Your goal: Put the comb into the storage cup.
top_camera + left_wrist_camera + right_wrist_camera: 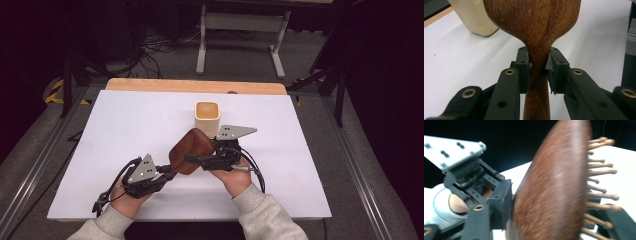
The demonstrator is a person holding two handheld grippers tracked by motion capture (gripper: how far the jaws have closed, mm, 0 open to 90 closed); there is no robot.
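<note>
1. White table top [125, 150]: broad sheet over a wooden board, bare apart from the items below
2. Wooden hairbrush [190, 150]: dark brown paddle type with wooden pins, held off the table between both tools, just in front of the cup
3. Cream cup [207, 117]: square-mouthed, upright, nothing visible inside it, standing behind the brush
4. Left gripper [169, 174]: clamped on the brush's narrow neck [537, 70], one pad on each side
5. Right gripper [194, 158]: jaws set either side of the brush head [554, 192], one on the smooth back, one among the pins; it looks clamped on it
6. Progress, as judged: brush lifted and shared between both tools; if it is meant for the cup, it is not yet in, and one tool must let go first
</note>
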